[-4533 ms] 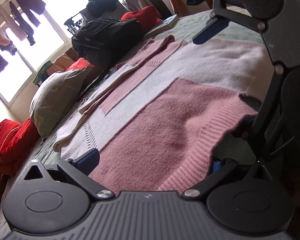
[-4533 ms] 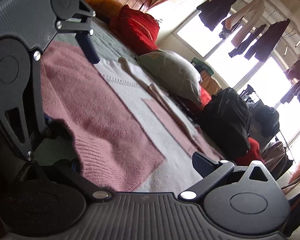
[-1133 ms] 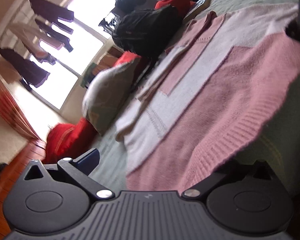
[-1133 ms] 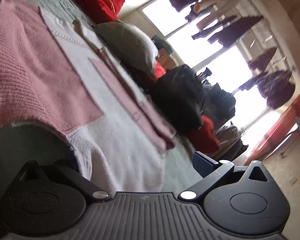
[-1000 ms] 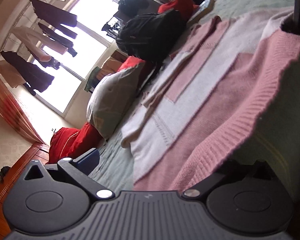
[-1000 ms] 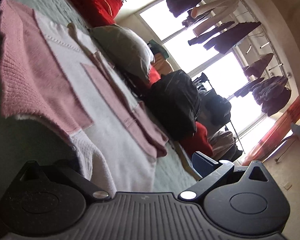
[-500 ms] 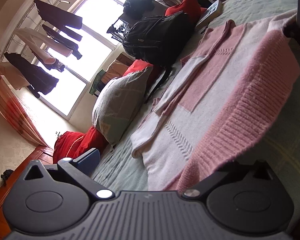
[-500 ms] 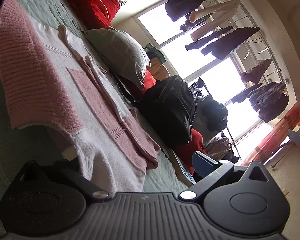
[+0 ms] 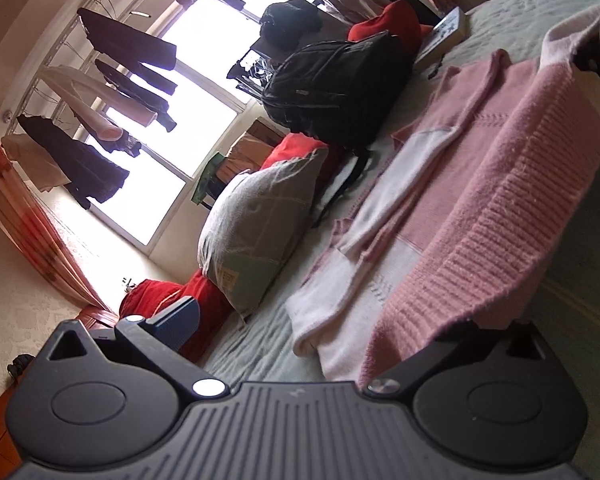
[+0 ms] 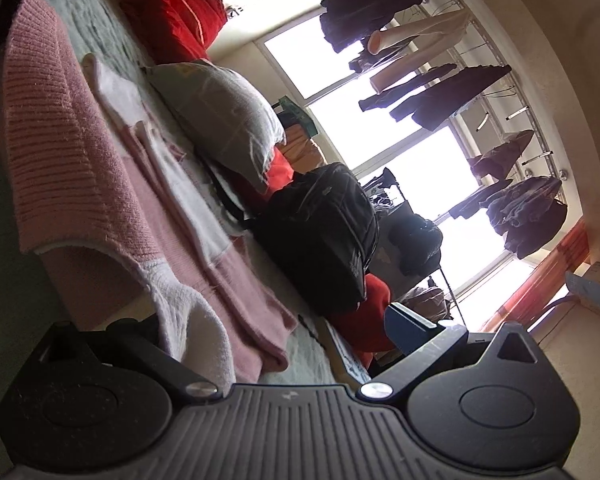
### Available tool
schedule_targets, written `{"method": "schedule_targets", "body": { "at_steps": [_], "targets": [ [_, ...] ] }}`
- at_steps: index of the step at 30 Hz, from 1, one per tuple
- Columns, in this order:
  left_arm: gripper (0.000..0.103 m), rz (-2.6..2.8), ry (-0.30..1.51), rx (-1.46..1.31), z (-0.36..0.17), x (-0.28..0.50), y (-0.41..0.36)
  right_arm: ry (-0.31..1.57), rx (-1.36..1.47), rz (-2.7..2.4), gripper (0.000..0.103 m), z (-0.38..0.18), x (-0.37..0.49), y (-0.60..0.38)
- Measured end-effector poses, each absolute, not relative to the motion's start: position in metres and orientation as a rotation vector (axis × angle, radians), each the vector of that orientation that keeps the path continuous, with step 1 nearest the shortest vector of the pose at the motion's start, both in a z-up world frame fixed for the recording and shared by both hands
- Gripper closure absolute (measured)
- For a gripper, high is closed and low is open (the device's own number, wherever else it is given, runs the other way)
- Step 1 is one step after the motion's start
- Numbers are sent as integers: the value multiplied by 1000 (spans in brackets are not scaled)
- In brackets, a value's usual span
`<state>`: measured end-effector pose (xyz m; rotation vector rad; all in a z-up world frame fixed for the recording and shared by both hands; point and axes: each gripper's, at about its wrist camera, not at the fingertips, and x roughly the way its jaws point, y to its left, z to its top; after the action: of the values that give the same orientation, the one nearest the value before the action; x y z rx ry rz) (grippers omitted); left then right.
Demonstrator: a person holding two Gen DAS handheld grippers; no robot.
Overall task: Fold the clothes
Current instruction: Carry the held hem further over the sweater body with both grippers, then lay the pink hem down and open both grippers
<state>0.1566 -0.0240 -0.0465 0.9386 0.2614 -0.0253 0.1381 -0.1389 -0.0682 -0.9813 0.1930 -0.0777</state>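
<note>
The left gripper (image 9: 332,328) has its left finger clear in the air above the bedding while its right finger is buried under the ribbed pink hem of a pink-and-white sweater (image 9: 480,184); whether it clamps the knit cannot be told from this view. The right gripper (image 10: 284,328) shows the mirror case: its right finger stands free, its left finger lies beneath the sweater's white edge, and its hold cannot be told either. The hem is raised off the pale green bed (image 9: 520,12) between the two tools, its underside in shadow, while the rest of the garment lies flat on the bed farther off, sleeves folded in over the body. Just beyond the sweater's far edge rest a grey-green pillow (image 9: 260,220) and a black backpack (image 9: 340,84), side by side, with red cushions (image 10: 180,8) behind them. A book (image 9: 444,36) lies on the bed near the backpack. Dark and pale clothes (image 10: 440,92) hang on a rack before the bright window (image 10: 400,152) at the far side of the room.
</note>
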Motion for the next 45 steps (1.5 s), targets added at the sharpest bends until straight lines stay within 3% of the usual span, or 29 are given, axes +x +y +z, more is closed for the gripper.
{"method": "schedule_targets", "body": {
  "at_steps": [28,45],
  "targets": [
    [0,17,182,934,-46,307,-29,120,-996,-154,0,-57,281,-148],
    [0,-13,231,940,-75,385,-38,201,-984,-139,0,-76,355,-156]
  ]
}}
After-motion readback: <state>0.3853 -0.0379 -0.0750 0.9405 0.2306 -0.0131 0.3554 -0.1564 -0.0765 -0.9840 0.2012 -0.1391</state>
